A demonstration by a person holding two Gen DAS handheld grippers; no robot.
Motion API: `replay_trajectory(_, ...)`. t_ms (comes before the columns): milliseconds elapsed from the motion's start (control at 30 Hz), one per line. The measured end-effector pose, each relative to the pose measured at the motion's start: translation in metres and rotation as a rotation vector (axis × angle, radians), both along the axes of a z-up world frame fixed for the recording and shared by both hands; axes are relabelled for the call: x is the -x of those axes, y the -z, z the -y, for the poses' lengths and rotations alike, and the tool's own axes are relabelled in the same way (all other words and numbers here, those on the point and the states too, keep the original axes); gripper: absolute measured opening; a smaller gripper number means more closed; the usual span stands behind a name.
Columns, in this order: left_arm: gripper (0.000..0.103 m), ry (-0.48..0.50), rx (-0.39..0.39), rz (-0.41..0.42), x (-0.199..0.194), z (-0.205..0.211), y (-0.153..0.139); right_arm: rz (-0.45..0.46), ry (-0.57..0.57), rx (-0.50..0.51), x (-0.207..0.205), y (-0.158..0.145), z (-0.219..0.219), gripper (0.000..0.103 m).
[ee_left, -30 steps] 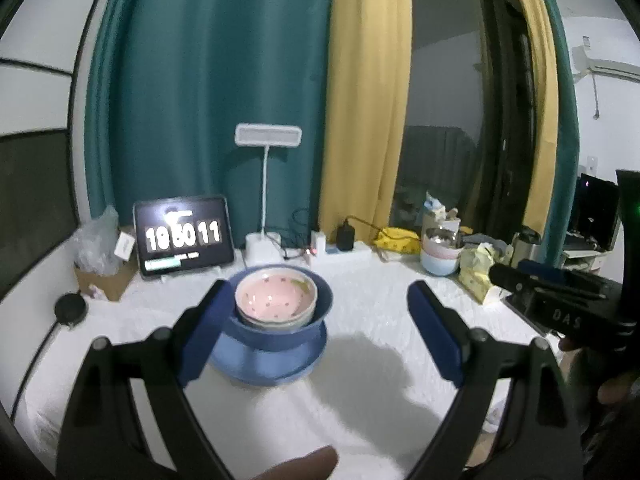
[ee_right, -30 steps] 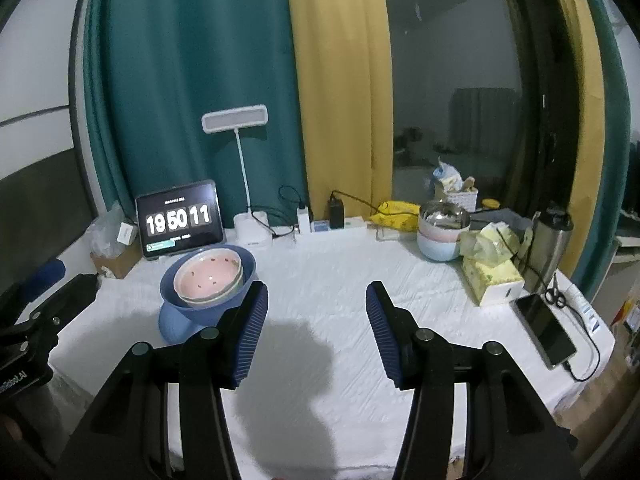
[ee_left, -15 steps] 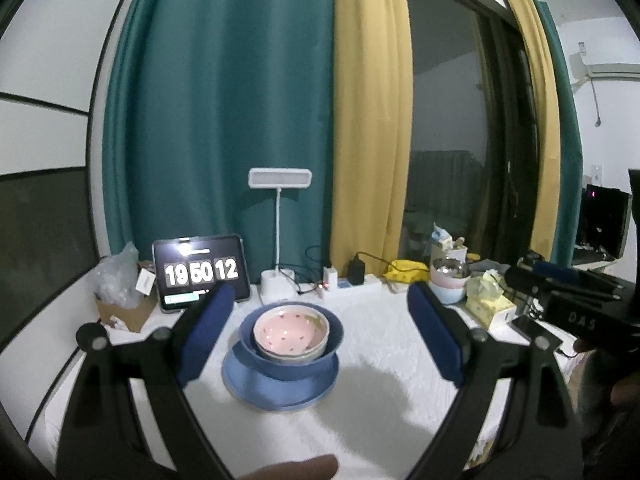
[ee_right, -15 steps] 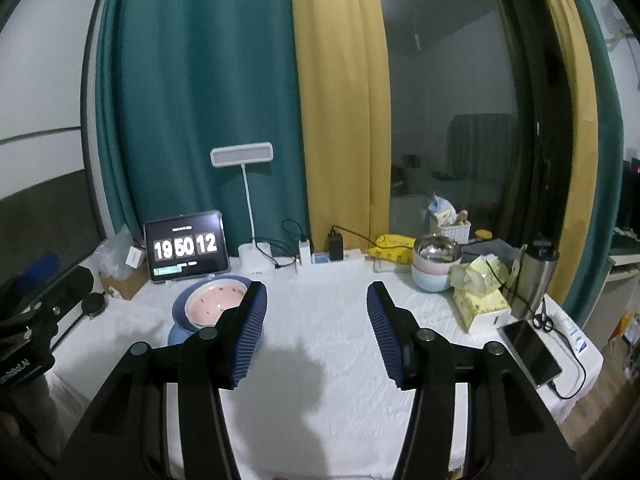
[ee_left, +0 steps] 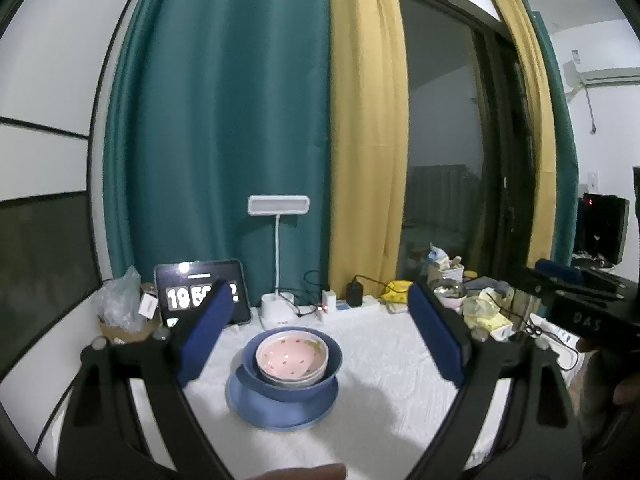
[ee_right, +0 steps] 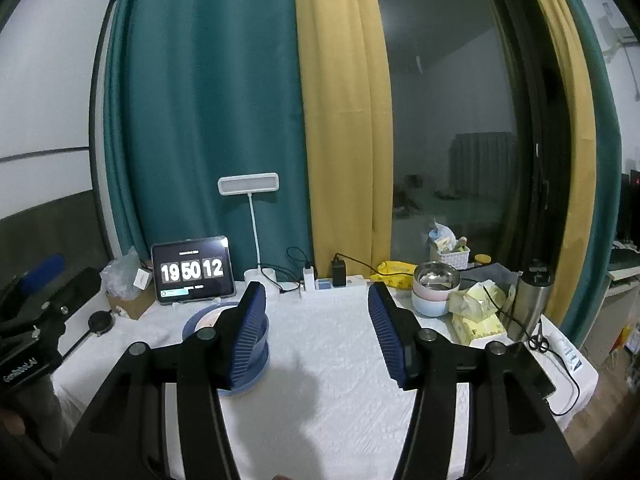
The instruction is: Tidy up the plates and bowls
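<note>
- While I hold 2 grippers above the white table (ee_left: 384, 364), I count 1 stack: 1 pink bowl (ee_left: 291, 359) nested in 1 blue bowl (ee_left: 329, 364) on 1 blue plate (ee_left: 280, 408), left of table centre.
- My left gripper (ee_left: 316, 338) gapes wide, nothing between its pads.
- My right gripper (ee_right: 316, 332) is parted about halfway, also empty; its left finger (ee_right: 246, 334) hides most of the stack.
- Another bowl may sit under the pink one, hard to tell.
- 1 steel bowl (ee_right: 436, 276) rests in 1 pastel bowl (ee_right: 430, 302) at far right.
</note>
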State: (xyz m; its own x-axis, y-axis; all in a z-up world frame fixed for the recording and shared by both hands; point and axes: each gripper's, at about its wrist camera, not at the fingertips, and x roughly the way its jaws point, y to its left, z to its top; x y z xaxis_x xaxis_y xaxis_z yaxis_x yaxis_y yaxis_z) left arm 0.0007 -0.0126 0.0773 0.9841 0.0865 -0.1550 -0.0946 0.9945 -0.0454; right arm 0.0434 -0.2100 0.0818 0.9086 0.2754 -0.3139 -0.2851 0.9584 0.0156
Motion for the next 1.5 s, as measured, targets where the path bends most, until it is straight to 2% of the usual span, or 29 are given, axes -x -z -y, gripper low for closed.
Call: replay_trajectory(1500, 0.09, 0.008, 0.017, -0.031, -0.003, -0.0053, 0.0053, -0.017, -0.001, -0.009, -0.0069, 0.0041, -0.0016, 0.057)
